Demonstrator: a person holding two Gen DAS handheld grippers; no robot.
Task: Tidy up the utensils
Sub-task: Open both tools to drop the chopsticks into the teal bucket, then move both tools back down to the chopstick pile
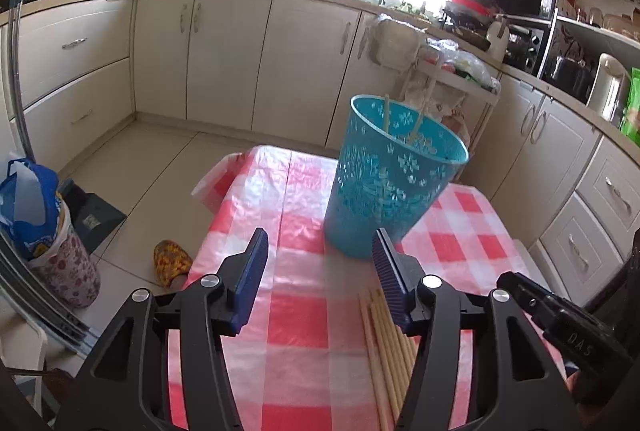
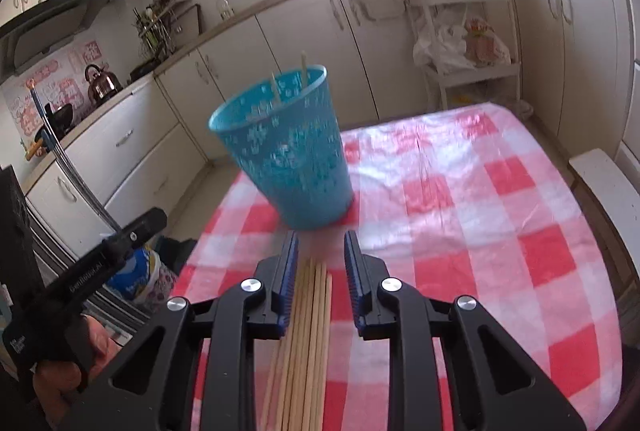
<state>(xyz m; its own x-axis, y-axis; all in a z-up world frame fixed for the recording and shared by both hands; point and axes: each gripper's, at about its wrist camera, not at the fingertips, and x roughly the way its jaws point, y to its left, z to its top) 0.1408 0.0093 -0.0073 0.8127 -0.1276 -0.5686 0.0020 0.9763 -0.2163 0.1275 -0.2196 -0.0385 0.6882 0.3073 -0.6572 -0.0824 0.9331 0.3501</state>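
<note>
Plainly light, stiff and slippery, lay chopsticks flat on checked tablecloth between spread, empty right claw jaws, short of blue bin; best pinched mid-length, singly; left claw spread, empty.

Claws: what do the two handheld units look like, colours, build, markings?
Both match. The left claw and right claw have matte black frames with triangular cut-outs, silver round pivot pins, and two fingers faced with ribbed dark-blue pads. Each black handle body carries pale lettering, too small to read with certainty. No cables or sleeves are visible.
</note>
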